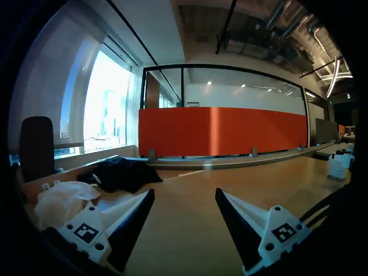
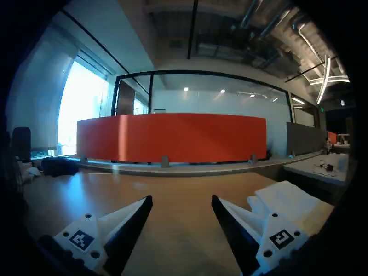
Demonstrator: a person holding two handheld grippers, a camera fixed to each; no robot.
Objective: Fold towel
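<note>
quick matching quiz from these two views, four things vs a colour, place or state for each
Column one:
1. towel
2. cloth heap
3. partition panel
4. left gripper

Column two:
a. orange, standing along the far edge of the table
b. white, lying close by the right gripper
c. black, piled near the window
d. open, nothing between its fingers

Pairs: 1-b, 2-c, 3-a, 4-d
</note>
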